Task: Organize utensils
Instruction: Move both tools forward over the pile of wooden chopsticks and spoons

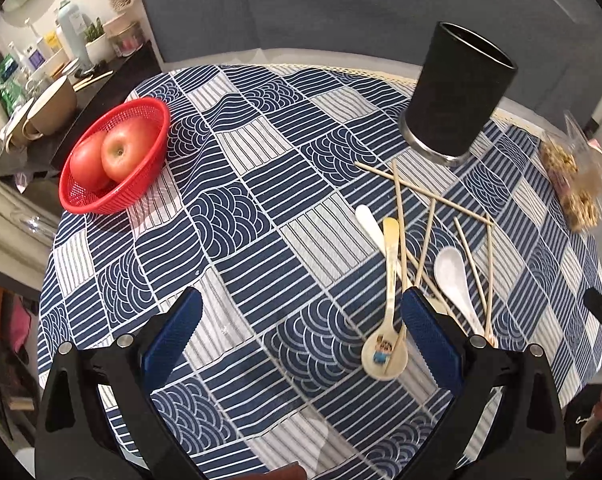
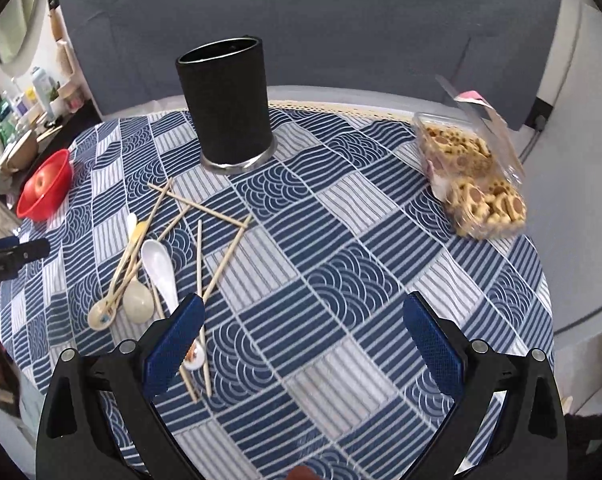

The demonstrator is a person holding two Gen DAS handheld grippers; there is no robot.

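A black cylindrical utensil holder [image 1: 459, 92] [image 2: 227, 110] stands upright near the table's far edge. In front of it lie several wooden chopsticks [image 1: 421, 200] [image 2: 199, 206] scattered and crossed, a white ceramic spoon [image 1: 455, 280] [image 2: 160, 270], a cream spoon with a cartoon picture [image 1: 385, 354] [image 2: 101, 317] and a beige spoon [image 2: 138, 300]. My left gripper [image 1: 301, 328] is open above the cloth, left of the spoons. My right gripper [image 2: 303, 336] is open too, its left finger [image 2: 177, 344] over the near chopstick ends. Neither holds anything.
A red basket [image 1: 113, 160] [image 2: 47, 192] with two apples [image 1: 121, 152] sits at the table's left. A clear box of cookies [image 2: 473, 176] [image 1: 573, 184] lies at the right edge. A blue patterned cloth [image 2: 341, 280] covers the round table; a cluttered counter [image 1: 41, 80] stands beyond, left.
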